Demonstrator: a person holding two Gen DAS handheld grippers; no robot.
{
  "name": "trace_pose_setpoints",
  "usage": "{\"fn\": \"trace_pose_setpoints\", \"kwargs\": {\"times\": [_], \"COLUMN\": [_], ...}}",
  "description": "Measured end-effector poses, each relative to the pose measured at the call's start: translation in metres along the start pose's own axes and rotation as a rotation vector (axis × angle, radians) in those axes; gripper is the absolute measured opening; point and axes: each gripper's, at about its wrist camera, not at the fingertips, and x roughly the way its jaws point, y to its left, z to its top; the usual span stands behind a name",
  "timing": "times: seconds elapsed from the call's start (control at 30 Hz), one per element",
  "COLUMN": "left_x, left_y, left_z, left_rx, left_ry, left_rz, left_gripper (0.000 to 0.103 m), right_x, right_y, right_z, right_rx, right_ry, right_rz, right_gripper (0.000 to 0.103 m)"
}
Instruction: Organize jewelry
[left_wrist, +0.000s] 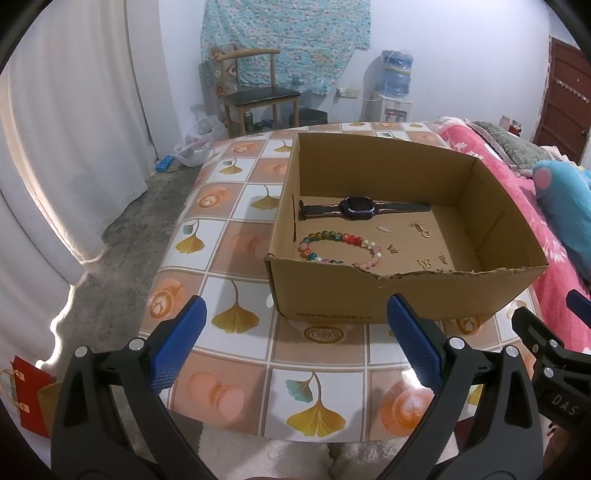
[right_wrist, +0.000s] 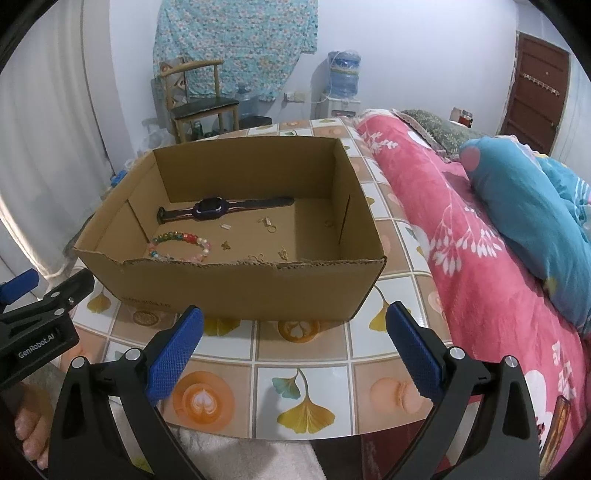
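— Where does the cardboard box (left_wrist: 402, 295) sit?
— On the table (left_wrist: 236, 229), the bed (right_wrist: 461, 229) to its right.
— And inside?
— The smartwatch (left_wrist: 357, 207) lies toward the back, the bead bracelet (left_wrist: 338, 246) before it at front left, small charms (left_wrist: 421, 227) to the right.

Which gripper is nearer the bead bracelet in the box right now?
Left. The left gripper sits almost straight in front of the bead bracelet, short of the box's near wall. The right gripper is further to the bracelet's right, also outside the cardboard box. Both jaws open.
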Motion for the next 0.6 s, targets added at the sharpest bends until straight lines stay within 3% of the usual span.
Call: {"fn": "trace_pose_setpoints", "kwargs": {"times": [0.6], "left_x": [-0.0020], "left_y": [-0.0022], "left_z": [-0.0001], "left_rx": [0.003], "left_ry": [0.001], "left_rz": [-0.003], "left_gripper": [0.094], "right_x": [-0.0022], "right_y": [0.0013], "right_z": [0.0000], "right_rx": [0.000], "right_ry": [0.001], "right_rz": [0.004], "right_gripper": [0.096]}}
